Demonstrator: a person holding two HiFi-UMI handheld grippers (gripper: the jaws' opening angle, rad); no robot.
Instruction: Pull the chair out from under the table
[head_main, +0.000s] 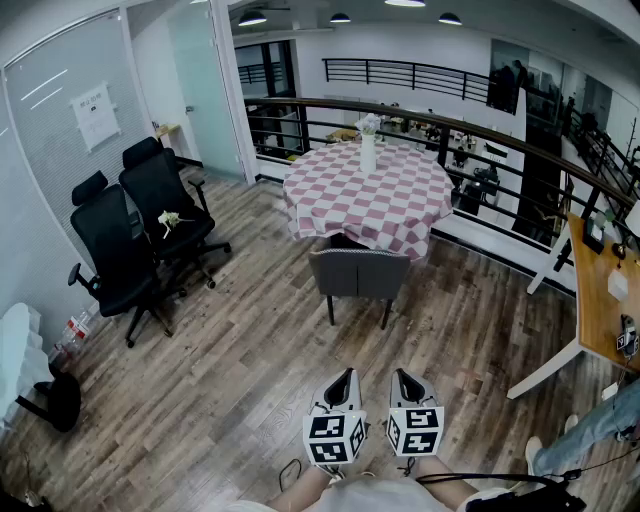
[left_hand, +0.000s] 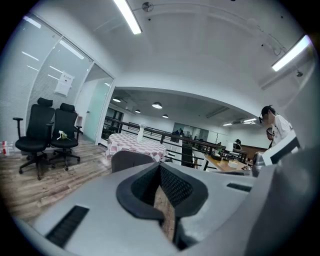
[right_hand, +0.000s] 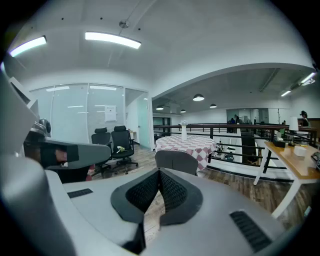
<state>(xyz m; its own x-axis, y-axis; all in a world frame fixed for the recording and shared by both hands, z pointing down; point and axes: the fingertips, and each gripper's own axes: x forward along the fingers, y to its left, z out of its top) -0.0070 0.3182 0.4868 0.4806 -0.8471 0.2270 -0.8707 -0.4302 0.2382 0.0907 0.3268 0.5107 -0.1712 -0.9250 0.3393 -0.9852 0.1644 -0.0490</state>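
Across the floor, well apart from both grippers, the chair (head_main: 358, 272) stood tucked against the table (head_main: 400, 200). It looked light and stiff, and its back's top edge seemed the best hold. The left gripper (head_main: 343, 378) and right gripper (head_main: 403, 376) were pressed together, empty.

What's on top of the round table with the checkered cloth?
A white vase with flowers stands on the cloth. The cloth hides the tabletop itself.

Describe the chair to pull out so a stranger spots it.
Find the round table with the checked cloth by the railing. The chair sits at its near edge: grey, on thin straight legs, unlike the black wheeled office chairs at left.
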